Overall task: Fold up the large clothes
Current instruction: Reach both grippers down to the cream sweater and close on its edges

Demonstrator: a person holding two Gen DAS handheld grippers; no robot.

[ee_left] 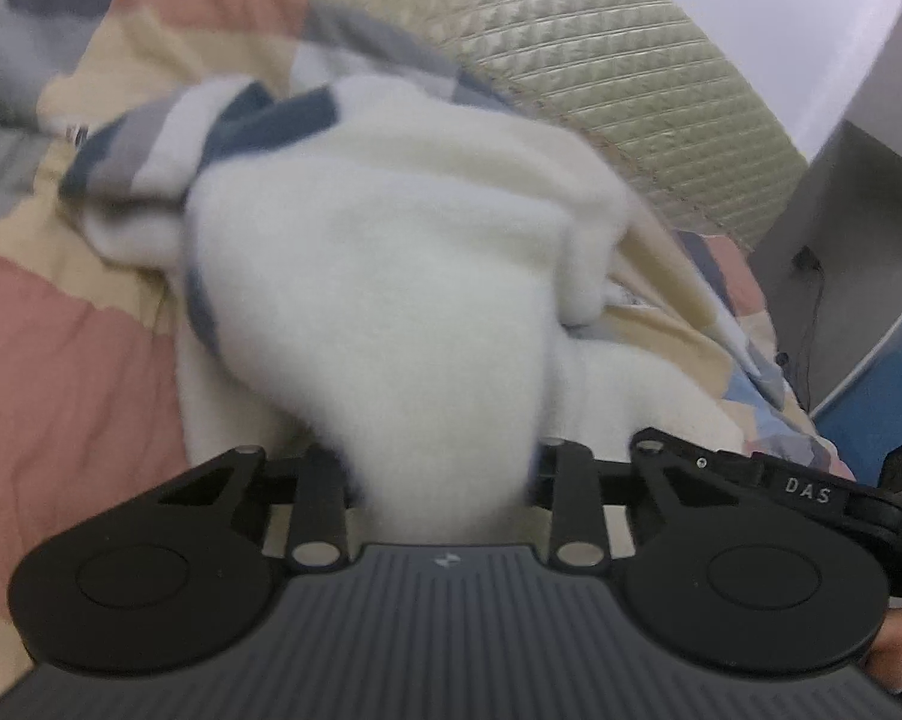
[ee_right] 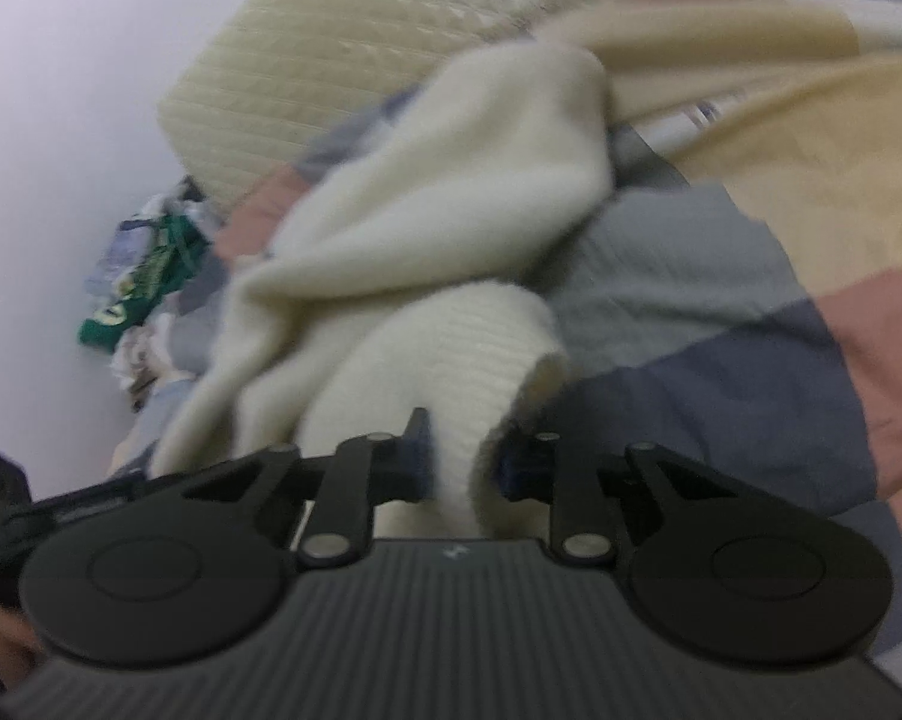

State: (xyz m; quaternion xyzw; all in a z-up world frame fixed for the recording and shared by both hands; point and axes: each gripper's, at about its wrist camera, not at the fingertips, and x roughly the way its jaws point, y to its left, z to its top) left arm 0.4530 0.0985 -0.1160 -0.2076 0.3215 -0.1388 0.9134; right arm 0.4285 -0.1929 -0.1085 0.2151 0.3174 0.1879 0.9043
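Observation:
A cream knitted sweater (ee_left: pixel 390 252) with blue and grey stripes lies bunched on a patchwork bedspread (ee_left: pixel 60 348). In the left wrist view a thick fold of it runs down between the jaws of my left gripper (ee_left: pixel 444 480), which is shut on the sweater; the fingertips are buried in the cloth. In the right wrist view the same cream sweater (ee_right: pixel 438 210) rises in a crumpled heap, and a ribbed end of it (ee_right: pixel 469 348) is clamped in my right gripper (ee_right: pixel 460 462). Both views are blurred.
A quilted cream mattress or headboard (ee_left: pixel 601 78) stands behind the bedspread (ee_right: pixel 721 300). A grey cabinet with a cable (ee_left: pixel 823 264) is at the right in the left wrist view. A green and white heap of things (ee_right: pixel 144 288) lies by the pale wall.

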